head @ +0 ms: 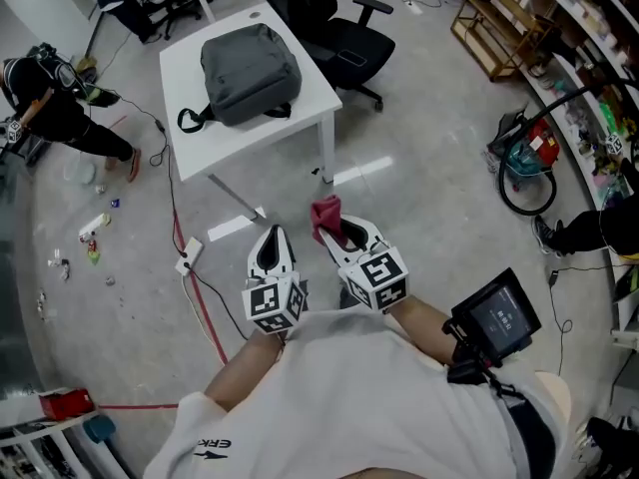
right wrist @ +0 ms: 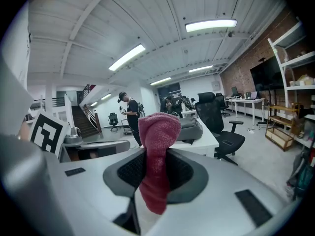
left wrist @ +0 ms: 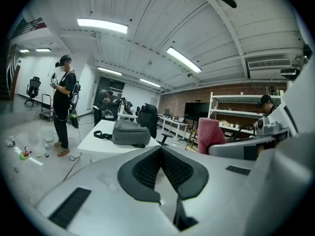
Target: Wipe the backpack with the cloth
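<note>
Pinches red cloth [head: 324, 213] in right gripper [head: 336, 231]; left gripper [head: 273, 234] jaws pressed together, empty. Faces grey backpack [head: 250, 73] lying on white table [head: 312, 100], well apart from both grippers, ahead.

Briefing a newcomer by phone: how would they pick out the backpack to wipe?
Find the white table on the grey floor beside the black office chair. The backpack lies flat on its top. It is grey with a black strap looped at one end, unlike the red cloth pinched in the right tool.
</note>
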The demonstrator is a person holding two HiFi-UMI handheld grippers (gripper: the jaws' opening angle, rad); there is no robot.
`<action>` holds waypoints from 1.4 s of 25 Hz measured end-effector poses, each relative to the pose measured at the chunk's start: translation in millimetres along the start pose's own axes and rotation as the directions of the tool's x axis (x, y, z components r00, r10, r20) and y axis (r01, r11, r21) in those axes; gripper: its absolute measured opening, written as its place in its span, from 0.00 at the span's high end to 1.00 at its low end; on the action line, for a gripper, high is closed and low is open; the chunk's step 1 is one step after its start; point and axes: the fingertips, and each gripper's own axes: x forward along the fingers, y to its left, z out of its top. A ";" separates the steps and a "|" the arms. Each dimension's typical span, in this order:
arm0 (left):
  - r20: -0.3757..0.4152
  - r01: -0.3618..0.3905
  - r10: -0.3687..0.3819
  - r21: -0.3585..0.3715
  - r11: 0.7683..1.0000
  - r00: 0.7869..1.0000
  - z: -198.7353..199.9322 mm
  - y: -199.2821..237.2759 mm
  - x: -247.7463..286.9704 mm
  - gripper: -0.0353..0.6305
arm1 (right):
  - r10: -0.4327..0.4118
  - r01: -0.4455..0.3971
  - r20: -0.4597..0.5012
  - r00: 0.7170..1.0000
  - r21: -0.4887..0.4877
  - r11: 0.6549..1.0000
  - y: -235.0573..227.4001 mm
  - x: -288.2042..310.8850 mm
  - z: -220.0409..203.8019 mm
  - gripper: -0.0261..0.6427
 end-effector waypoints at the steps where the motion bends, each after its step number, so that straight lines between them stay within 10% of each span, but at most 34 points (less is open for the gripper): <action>1: -0.001 -0.002 0.002 0.002 1.000 1.000 1.8 -1.9 6.6 0.94 | 0.002 -0.002 0.000 1.000 0.002 1.000 -6.7 2.5 2.5 0.81; 22: -0.028 -0.151 0.152 0.018 0.988 0.988 25.5 10.2 128.6 0.94 | 0.132 -0.131 -0.013 0.991 0.034 0.991 -108.5 91.2 41.4 0.81; 35: -0.018 -0.120 0.120 -0.006 0.993 0.993 50.1 73.0 201.6 0.94 | 0.081 -0.080 -0.038 0.996 0.012 0.997 -131.4 174.2 69.7 0.81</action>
